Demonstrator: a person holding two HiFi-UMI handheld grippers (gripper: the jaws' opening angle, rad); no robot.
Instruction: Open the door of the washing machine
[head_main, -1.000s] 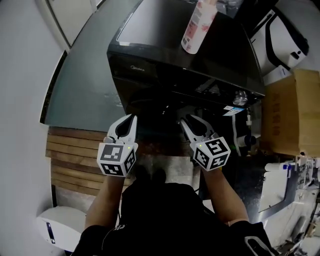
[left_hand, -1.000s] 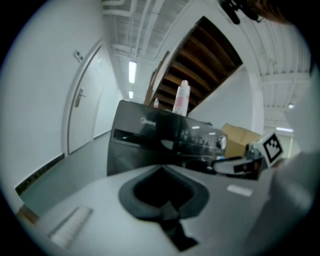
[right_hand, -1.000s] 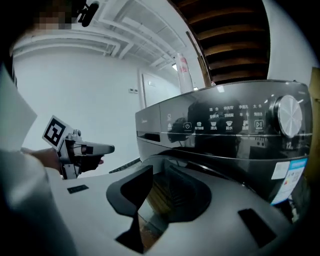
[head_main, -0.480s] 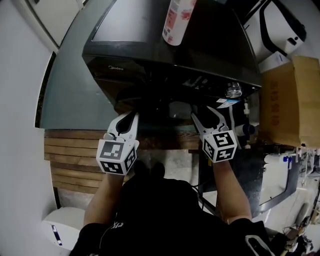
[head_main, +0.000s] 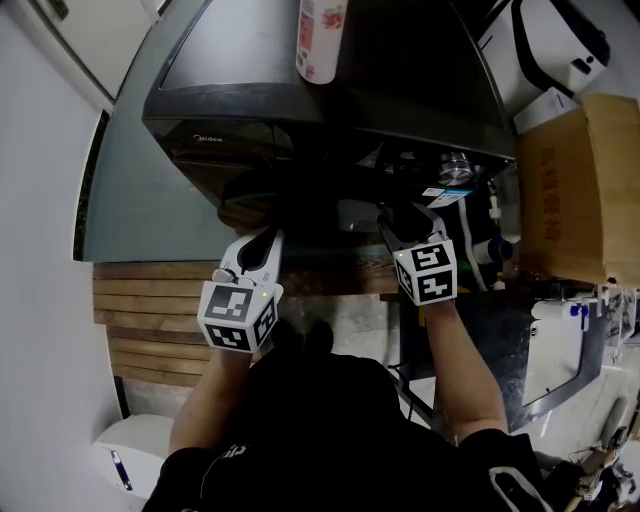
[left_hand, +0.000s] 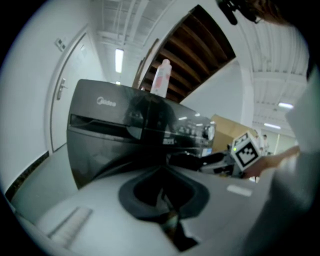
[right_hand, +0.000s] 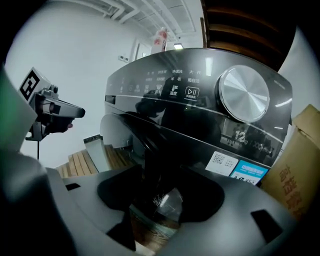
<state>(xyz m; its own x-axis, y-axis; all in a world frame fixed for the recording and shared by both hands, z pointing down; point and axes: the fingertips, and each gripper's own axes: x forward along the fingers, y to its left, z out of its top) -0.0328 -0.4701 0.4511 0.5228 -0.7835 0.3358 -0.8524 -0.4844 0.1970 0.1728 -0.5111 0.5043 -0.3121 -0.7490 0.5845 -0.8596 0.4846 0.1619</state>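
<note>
The black washing machine (head_main: 300, 110) fills the top of the head view, its round door (head_main: 290, 200) dark under the control panel. My right gripper (head_main: 403, 215) is at the door's right side, below the silver knob (head_main: 455, 168). Its jaws have just been opening and stand open. In the right gripper view the door's dark rim (right_hand: 150, 150) rises in the gap of this gripper (right_hand: 155, 200), and I see no pad pressing on it. My left gripper (head_main: 268, 240) hangs shut and empty in front of the door's lower left, short of it; the left gripper view shows the machine's front (left_hand: 110, 135) ahead.
A pink-and-white bottle (head_main: 320, 40) stands on the machine's top. A cardboard box (head_main: 580, 190) is close on the right, white equipment (head_main: 550, 50) behind it. Wooden slats (head_main: 150, 320) cover the floor at the left, by a white wall (head_main: 40, 250).
Both grippers have moved in toward the machine's front. The right one went further forward and down to the door's right side, and its jaws spread wide apart.
</note>
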